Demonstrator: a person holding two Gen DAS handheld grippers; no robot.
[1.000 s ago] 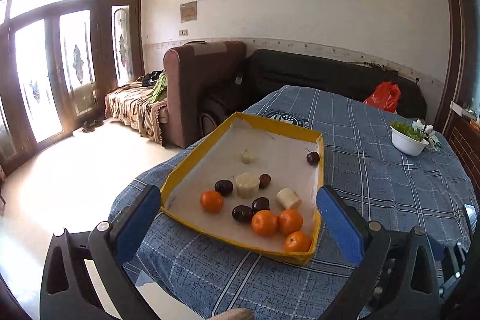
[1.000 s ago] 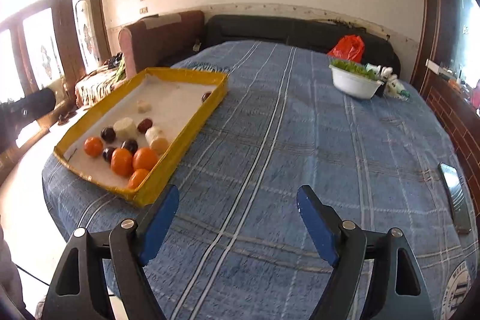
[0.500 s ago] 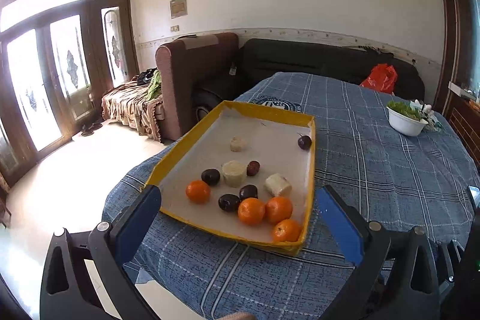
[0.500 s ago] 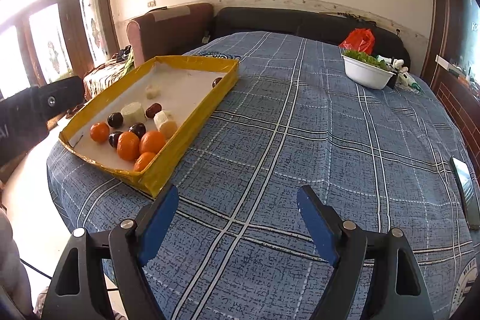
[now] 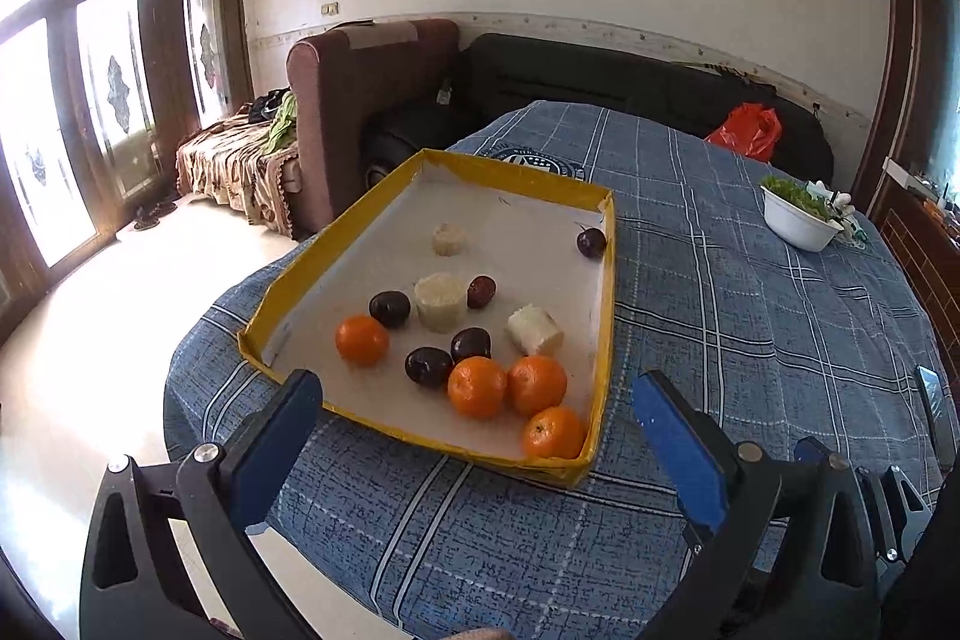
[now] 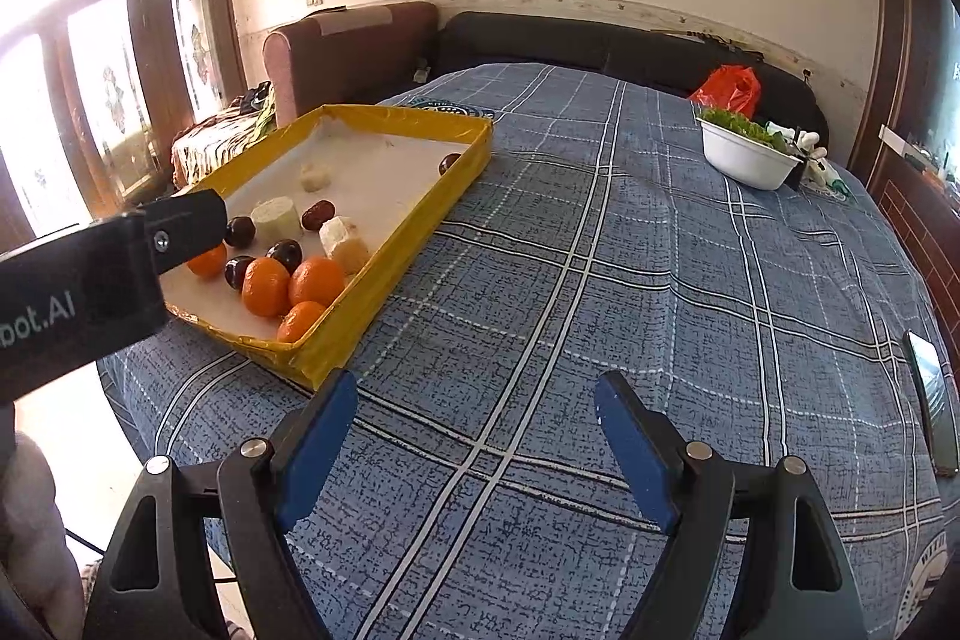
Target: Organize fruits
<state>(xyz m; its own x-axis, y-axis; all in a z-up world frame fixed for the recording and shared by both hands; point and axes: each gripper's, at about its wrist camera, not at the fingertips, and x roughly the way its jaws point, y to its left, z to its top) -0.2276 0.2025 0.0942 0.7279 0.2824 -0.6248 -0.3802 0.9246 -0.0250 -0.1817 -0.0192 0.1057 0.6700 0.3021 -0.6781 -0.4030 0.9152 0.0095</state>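
Legible markings: one partial only.
The black left tongs (image 6: 78,304) body bears white lettering "pot.AI", cut off at the frame edge.

- A shallow yellow tray (image 5: 606,292), lined white, lies open on the tabletop's left part.
- Four oranges (image 5: 477,387) sit at its near end, three clustered by the right wall.
- Dark plums (image 5: 428,366) and pale cut pieces (image 5: 441,301) lie mid-tray.
- One plum (image 5: 591,242) rests against the far right wall.
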